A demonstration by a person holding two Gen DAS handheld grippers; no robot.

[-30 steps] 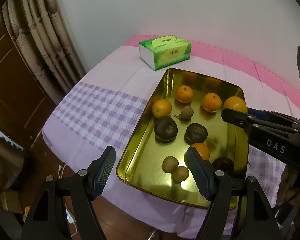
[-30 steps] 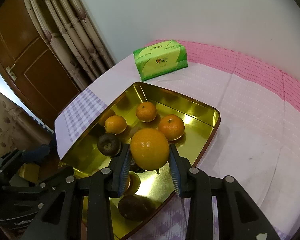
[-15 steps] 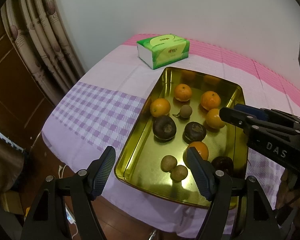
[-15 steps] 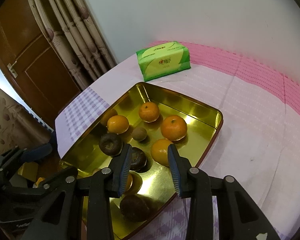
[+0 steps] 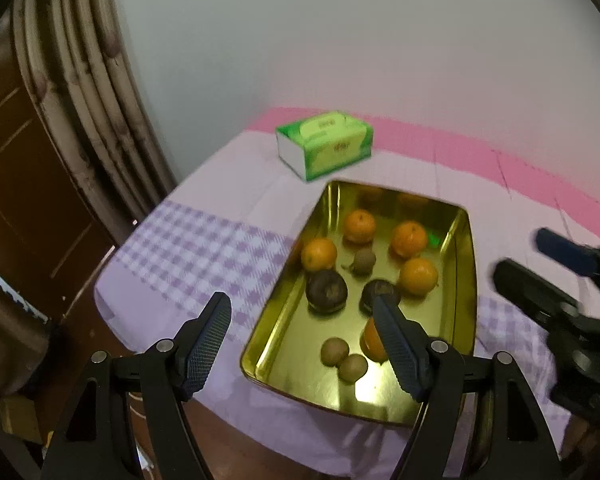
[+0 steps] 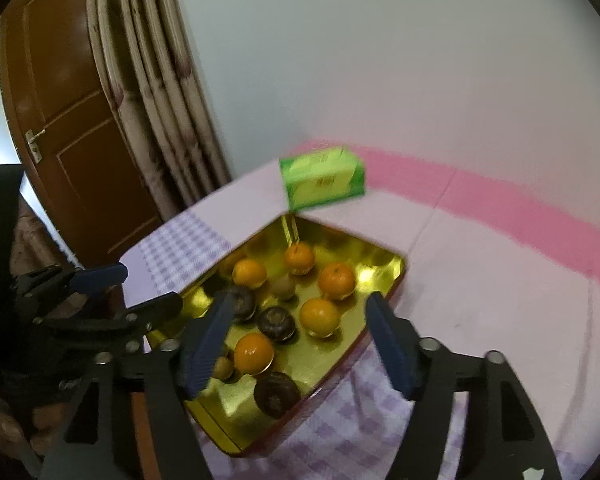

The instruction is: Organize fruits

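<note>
While both tongs (image 5: 302,340) (image 6: 298,340) gape empty (right opening), an orange (image 5: 370,340) hides behind a finger.

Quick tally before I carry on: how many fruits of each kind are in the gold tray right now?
Oranges: 5
Dark round fruits: 3
Small brown fruits: 3
Total: 11
</note>
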